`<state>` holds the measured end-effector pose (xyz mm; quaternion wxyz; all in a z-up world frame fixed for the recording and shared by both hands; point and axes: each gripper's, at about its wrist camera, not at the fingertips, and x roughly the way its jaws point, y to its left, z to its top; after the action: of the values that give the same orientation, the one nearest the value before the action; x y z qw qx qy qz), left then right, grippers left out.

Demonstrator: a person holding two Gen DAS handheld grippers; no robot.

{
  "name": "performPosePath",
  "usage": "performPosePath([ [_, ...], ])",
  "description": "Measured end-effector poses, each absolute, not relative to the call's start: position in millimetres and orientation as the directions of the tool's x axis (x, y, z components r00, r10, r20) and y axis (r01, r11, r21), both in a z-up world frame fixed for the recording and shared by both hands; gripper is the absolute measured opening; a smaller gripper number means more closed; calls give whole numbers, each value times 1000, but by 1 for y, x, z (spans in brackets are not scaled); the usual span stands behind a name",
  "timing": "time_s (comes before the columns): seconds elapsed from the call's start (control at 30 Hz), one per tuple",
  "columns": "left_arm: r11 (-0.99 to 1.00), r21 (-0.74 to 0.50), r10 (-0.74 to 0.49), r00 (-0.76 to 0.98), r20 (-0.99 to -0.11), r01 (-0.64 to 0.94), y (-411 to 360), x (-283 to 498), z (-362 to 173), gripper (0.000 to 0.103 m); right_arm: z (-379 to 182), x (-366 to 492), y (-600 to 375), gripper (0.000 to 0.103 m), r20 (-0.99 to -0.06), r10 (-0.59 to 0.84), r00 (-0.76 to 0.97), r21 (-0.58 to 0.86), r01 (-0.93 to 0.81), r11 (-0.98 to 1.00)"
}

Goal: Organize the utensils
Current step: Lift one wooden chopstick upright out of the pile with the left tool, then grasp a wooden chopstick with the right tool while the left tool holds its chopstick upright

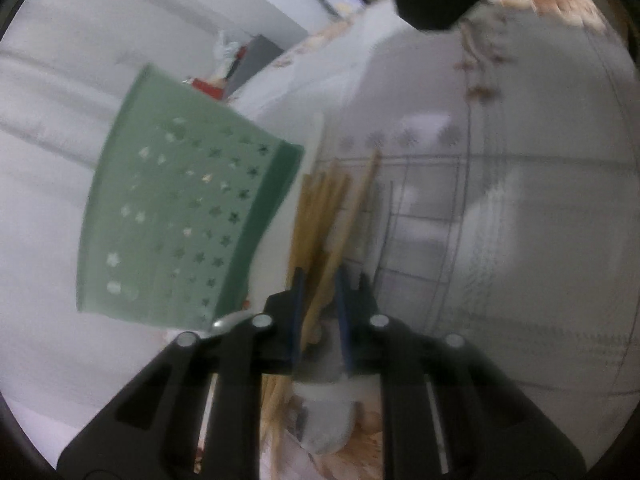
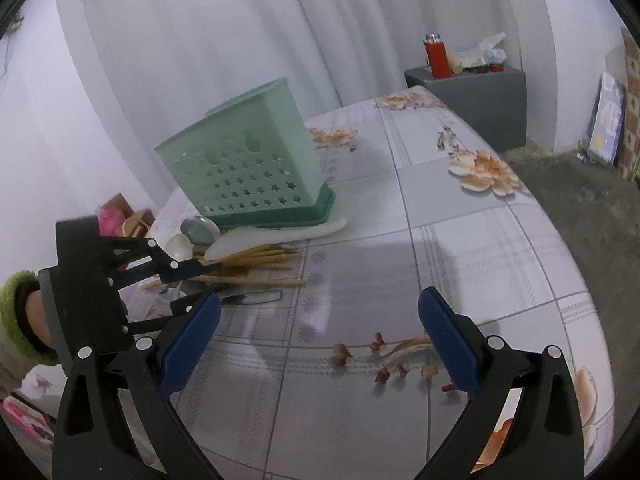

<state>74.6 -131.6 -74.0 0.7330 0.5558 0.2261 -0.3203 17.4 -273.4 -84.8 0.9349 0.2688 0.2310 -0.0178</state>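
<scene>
The green star-punched utensil holder (image 2: 248,168) stands on the table, with a bundle of wooden chopsticks (image 2: 256,260) lying in front of it beside a white paddle (image 2: 280,236), a grey spoon (image 2: 200,229) and a white spoon (image 2: 179,246). My left gripper (image 2: 204,284) reaches into the pile from the left. In the left wrist view its blue pads (image 1: 298,312) stand narrowly apart, the left gripper (image 1: 320,280) straddling one chopstick (image 1: 352,208) without visibly pressing it. The holder (image 1: 180,208) is to its left. My right gripper (image 2: 320,320) hangs wide open over bare tablecloth, holding nothing.
A dark thin utensil (image 2: 256,298) lies just before the chopsticks. The floral tablecloth (image 2: 400,240) runs to the table's right edge, with floor (image 2: 580,208) beyond. A grey cabinet (image 2: 472,92) with a red flask (image 2: 437,58) stands behind. A green-sleeved hand (image 2: 24,312) holds the left gripper.
</scene>
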Motion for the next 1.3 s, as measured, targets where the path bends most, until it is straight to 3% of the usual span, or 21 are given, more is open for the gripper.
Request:
performPosePath([
  [0.27, 17, 668, -198, 657, -728, 744, -150, 77, -76, 11, -100, 23, -283, 97, -440, 127, 889, 546, 152, 824],
  [0.5, -6, 555, -175, 545, -820, 832, -157, 92, -71, 7, -101, 23, -284, 97, -431, 138, 892, 559, 144, 817],
  [0.8, 96, 607, -257, 608, -751, 789, -143, 83, -37, 5, -95, 13, -286, 97, -424, 107, 899, 548, 160, 821],
  [0.97, 339, 592, -297, 681, -670, 731, -110, 82, 14, 5, -84, 8, -282, 97, -412, 90, 907, 521, 153, 840],
  [1.07, 581, 488, -296, 727, -619, 652, -74, 98, 49, 5, -75, 7, -275, 97, -402, 87, 912, 498, 138, 856],
  [1.2, 863, 161, -324, 770, -550, 479, 1, 119, 83, 5, -57, 14, -261, 92, -390, 108, 914, 449, 86, 889],
  [1.3, 935, -57, -331, 798, -505, 351, 40, 124, 86, 5, -39, 26, -244, 86, -369, 150, 917, 394, 8, 919],
])
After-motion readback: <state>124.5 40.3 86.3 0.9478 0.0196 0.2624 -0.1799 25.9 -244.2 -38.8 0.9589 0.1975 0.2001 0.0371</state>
